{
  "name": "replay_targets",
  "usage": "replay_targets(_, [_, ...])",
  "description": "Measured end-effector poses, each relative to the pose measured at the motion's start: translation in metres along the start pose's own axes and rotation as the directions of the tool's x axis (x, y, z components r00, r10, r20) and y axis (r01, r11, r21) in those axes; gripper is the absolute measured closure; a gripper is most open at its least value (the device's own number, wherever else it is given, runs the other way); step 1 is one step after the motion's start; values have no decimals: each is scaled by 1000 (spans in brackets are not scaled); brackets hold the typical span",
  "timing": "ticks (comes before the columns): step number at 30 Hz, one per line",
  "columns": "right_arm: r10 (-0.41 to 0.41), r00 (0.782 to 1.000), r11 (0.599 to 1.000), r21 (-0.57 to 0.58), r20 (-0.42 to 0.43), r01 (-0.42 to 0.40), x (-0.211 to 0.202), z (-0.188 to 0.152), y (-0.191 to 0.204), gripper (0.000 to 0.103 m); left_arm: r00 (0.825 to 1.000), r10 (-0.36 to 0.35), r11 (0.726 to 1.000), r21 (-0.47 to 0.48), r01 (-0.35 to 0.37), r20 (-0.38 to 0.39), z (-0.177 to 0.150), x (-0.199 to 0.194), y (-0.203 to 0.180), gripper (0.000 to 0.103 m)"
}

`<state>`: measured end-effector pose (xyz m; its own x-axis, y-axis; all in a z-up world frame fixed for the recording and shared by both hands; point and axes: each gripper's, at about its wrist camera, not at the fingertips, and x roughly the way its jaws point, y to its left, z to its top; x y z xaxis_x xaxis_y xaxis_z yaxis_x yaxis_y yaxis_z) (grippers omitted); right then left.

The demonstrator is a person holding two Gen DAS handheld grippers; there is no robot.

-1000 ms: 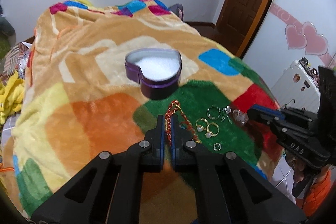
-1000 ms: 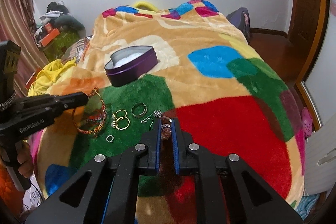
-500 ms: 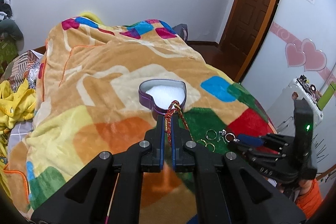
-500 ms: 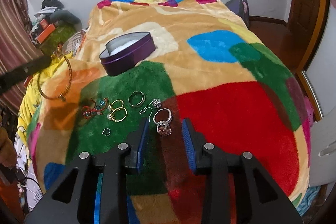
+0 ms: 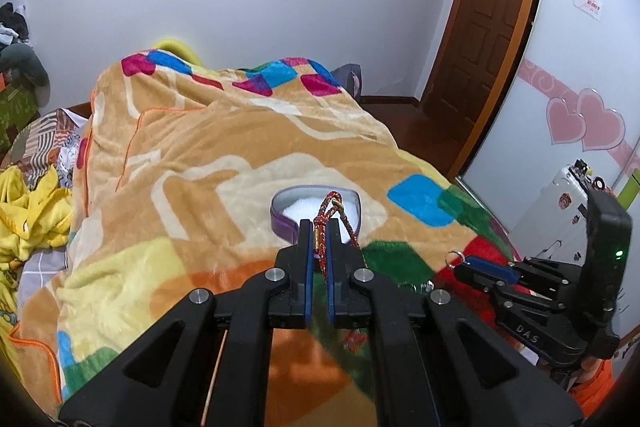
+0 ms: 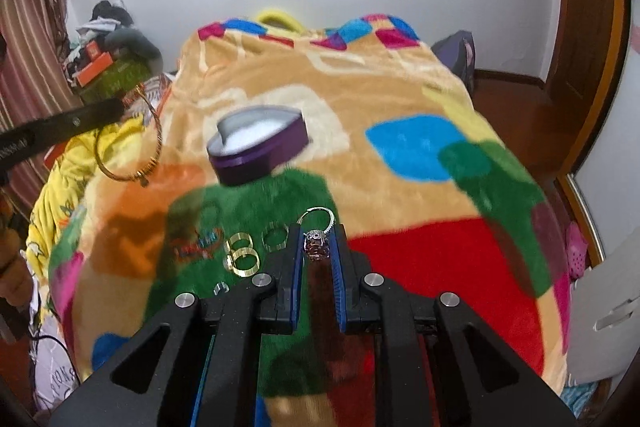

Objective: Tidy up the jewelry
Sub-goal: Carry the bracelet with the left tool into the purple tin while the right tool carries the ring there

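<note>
change: your right gripper (image 6: pixel 317 251) just went from spread to pinching the gem ring (image 6: pixel 316 247) | left gripper (image 5: pixel 319 247) still pinching the bracelet (image 5: pixel 332 215), lifted | next: both to the heart box (image 6: pixel 260 151)

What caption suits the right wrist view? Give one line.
Right tongs grip a gemstone ring above the blanket, heart-shaped box beyond.

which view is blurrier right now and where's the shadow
Right wrist view: motion blur smears the blanket, gold rings and heart box; the gripped ring stays sharp; dark shadow on orange and green patches. Left wrist view: crisp, fisheye bends the door.
</note>
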<state>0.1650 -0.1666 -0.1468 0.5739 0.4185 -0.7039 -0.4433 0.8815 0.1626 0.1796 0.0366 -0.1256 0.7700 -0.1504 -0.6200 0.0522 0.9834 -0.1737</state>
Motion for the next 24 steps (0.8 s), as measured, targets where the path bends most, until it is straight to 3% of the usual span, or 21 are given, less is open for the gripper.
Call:
replay_targets(11, [48,994,998,-42,98,-44,-1,41,17,91,999,16,1000,9,-16,35,22,15,3,99])
replay_targets(24, [98,986,994,-54,133,-91,23,69,29,91,1000,18,1000,-15,-18,-19,31,58,19,99])
